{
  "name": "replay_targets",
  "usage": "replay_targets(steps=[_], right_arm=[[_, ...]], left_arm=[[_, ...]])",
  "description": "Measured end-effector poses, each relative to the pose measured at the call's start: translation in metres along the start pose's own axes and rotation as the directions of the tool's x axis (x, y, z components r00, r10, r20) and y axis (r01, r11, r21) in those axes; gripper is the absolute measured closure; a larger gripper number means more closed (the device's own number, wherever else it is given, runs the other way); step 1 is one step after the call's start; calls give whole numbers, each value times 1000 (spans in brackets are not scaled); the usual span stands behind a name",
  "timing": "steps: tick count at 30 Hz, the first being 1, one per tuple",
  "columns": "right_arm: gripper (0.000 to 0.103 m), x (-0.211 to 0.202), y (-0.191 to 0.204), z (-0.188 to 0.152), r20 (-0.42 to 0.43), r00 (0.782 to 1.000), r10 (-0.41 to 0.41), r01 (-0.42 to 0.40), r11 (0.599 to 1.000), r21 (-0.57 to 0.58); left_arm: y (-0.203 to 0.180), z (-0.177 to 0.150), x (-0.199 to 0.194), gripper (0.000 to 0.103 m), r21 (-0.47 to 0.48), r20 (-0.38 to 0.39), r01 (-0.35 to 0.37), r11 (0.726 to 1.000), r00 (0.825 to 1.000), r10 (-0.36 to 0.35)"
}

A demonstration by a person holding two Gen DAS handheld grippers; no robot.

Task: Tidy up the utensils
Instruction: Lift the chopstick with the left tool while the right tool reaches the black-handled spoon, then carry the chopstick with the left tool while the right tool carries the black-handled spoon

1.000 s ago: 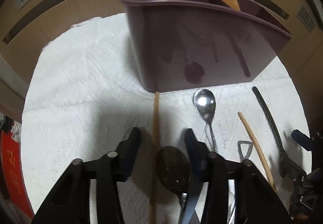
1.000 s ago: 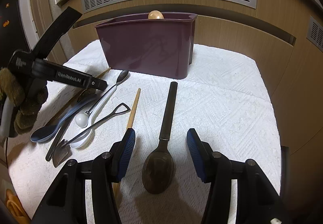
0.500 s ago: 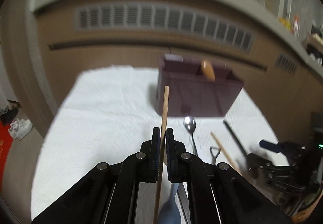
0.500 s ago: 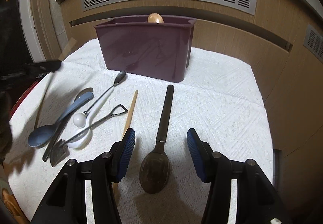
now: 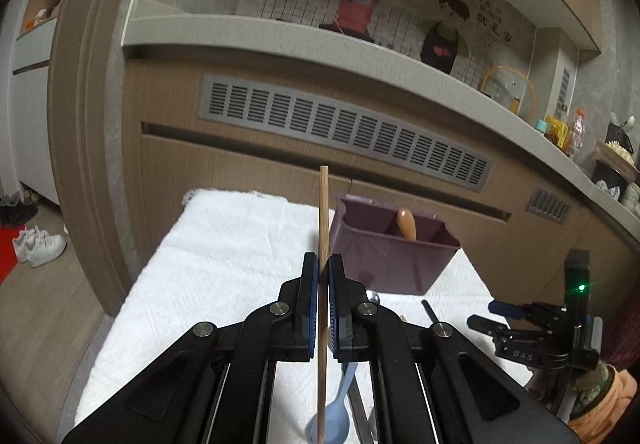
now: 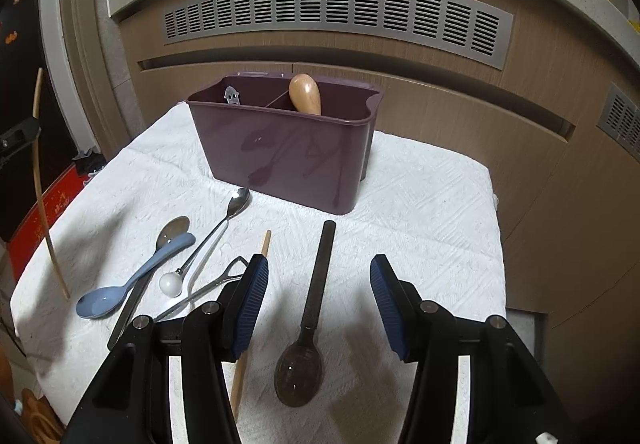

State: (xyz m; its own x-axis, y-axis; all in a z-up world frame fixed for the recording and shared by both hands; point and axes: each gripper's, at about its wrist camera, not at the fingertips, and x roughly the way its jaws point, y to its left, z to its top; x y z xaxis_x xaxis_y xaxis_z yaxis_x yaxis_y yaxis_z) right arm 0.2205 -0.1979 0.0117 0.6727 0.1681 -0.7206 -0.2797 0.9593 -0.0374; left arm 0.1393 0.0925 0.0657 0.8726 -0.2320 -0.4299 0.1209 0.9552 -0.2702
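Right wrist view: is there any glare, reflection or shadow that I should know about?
Right wrist view: the glossy front of the purple caddy reflects the utensils lying before it; soft shadows lie on the white cloth. Left wrist view: sharp, but the fisheye bends the counter edge.

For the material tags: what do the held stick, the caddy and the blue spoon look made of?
Stick: likely wood or bamboo, matte tan, thin and straight.
Caddy: plastic, glossy purple, with the utensils reflected in its wall.
Blue spoon: probably plastic or silicone, smooth pale blue, soft sheen, no metallic glare.
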Motion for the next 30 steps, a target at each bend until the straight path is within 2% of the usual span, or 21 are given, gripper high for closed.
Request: replay_targets(steps=[3, 5, 10, 18, 19, 21, 23, 28, 30], right_arm=[[59, 7, 0, 4, -19, 1000, 18, -18, 1000, 2], [71, 18, 0, 9, -55, 998, 38, -39, 999, -1], [75, 66, -7, 21, -175, 982, 66, -55, 996, 67], [85, 108, -3, 24, -235, 972, -8, 27, 997, 78], [92, 109, -3, 24, -237, 971, -21, 41, 996, 79], [92, 108, -4, 24, -236, 972, -15, 32, 997, 72], [100, 101, -3, 21, -226, 974, -9, 24, 998, 62], [101, 64, -6, 17, -155, 988, 22, -12, 998, 65], [101, 54, -7, 14, -151, 988, 40, -31, 998, 61]], left_arm=[[-2, 5, -4, 98, 13, 24, -12, 1000, 1000, 12], [-4, 8, -8, 98, 15, 44, -13, 1000, 999, 13], [-8, 11, -14, 98, 32, 73, -5, 999, 997, 2], [-4, 10, -1, 98, 27, 39, 2, 1000, 999, -4], [-4, 10, 1, 98, 26, 35, 3, 1000, 999, -4], [-4, 9, 3, 98, 25, 29, 5, 1000, 1000, -5], [-5, 9, 4, 98, 27, 23, 8, 1000, 1000, -8], [-12, 7, 6, 98, 36, 8, 23, 999, 1000, -24], [-15, 7, 6, 98, 39, 2, 30, 999, 1000, -30]])
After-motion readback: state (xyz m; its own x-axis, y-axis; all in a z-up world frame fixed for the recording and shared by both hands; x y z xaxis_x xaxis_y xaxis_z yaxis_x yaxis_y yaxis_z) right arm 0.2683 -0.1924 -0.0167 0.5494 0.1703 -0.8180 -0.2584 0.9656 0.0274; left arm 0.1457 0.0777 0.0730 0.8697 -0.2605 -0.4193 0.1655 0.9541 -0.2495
